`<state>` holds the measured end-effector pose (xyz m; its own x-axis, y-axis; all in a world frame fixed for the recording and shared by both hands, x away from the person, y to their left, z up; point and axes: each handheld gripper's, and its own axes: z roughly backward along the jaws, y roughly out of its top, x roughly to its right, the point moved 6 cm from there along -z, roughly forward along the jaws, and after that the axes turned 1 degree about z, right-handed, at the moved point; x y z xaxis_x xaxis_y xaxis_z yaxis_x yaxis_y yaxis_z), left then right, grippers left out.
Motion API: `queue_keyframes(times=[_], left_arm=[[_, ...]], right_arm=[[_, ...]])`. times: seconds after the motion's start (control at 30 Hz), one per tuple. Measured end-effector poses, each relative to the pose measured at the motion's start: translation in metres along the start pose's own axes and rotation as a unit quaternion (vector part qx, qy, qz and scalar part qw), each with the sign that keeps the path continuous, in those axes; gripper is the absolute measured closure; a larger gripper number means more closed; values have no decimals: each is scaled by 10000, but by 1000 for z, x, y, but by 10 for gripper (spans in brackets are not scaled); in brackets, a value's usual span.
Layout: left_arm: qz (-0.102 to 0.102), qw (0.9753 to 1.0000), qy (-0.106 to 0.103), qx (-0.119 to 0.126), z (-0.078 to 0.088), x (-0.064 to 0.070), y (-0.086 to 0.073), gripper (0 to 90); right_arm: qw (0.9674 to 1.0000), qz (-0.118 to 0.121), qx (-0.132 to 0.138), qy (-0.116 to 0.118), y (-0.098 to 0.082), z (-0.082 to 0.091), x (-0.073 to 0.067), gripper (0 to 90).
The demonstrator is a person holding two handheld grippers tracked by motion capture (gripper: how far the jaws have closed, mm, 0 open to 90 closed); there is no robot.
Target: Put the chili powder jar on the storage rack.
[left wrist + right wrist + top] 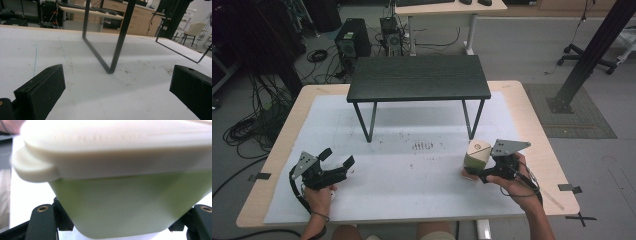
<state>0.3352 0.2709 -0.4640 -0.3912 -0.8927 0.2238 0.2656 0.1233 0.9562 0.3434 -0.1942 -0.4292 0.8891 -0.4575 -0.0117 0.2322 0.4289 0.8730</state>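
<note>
1. High view: a small pale-green plastic container with a cream snap-on lid (476, 154) is seen at the near right of the white paper-covered table (377, 195), just in front of the right legs of a low black wooden bench with thin metal legs (419, 77).
2. The container is clamped low on its body by the right gripper (477, 173), which is held level in the right hand (512, 177); the grip seems to be taken below the lid so that the lid and its tab are left free.
3. In the right gripper view the green wall (130, 205) is pressed between the two black jaws, and the cream lid (117, 147) overhangs above them, its tab at the left.
4. The container appears tilted in the high view; whether its base touches the paper cannot be told.
5. The left gripper (338, 161) is rested at the near left, well apart from the container, jaws spread wide with nothing between them.
6. In the left gripper view bare paper and a bench leg (120, 42) are seen between the jaws; this gripper is judged to be kept ready, perhaps for the lid.
</note>
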Motion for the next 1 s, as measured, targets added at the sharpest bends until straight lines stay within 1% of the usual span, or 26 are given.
queue_keyframes(times=[0.03, 0.07, 0.1, 0.27, 0.37, 0.4, 0.43, 0.5, 0.6, 0.9, 0.93, 0.97, 1.0], left_arm=[[-5, 10000, 2, -2, 0, 0, 0, 2], [-5, 10000, 2, -2, 0, 0, 0, 2], [-18, 10000, -2, -11, 0, 0, 0, 2], [-15, 10000, 5, -19, 0, 0, 0, 2], [-9, 10000, 1, -7, 0, 0, 0, 2], [-11, 10000, 5, -14, 0, 0, 0, 2], [-10, 10000, 4, -12, 0, 0, 0, 2], [-9, 10000, 5, -12, 0, 0, 0, 2], [-12, 10000, 11, -20, 0, 0, 0, 2], [-19, 10000, 15, -14, -1, 0, 0, 2], [-19, 10000, 15, -14, -1, 0, 0, 2], [-35, 10000, 17, -22, -1, 0, 0, 2], [-29, 10000, 13, -15, -1, 0, 0, 2]], right_arm=[[10000, 9, 29, 31, 5, 3, 0, 282], [10000, 9, 29, 31, 5, 3, 0, 282], [9999, 43, 71, 89, 16, 9, 1, 283], [9996, 145, 131, 179, 41, 22, 4, 283], [9995, 184, 163, 209, 55, 29, 5, 284], [9995, 184, 163, 209, 55, 29, 5, 284], [9994, 202, 178, 222, 64, 33, 6, 284], [9991, 198, 235, 290, 74, 39, 6, 285], [9988, 251, 269, 325, 90, 46, 7, 285], [9979, 485, 209, 365, 142, 65, 15, 286], [9979, 485, 209, 365, 142, 65, 15, 286], [9976, 559, 208, 342, 155, 68, 19, 287], [9975, 578, 228, 341, 162, 69, 20, 287]])
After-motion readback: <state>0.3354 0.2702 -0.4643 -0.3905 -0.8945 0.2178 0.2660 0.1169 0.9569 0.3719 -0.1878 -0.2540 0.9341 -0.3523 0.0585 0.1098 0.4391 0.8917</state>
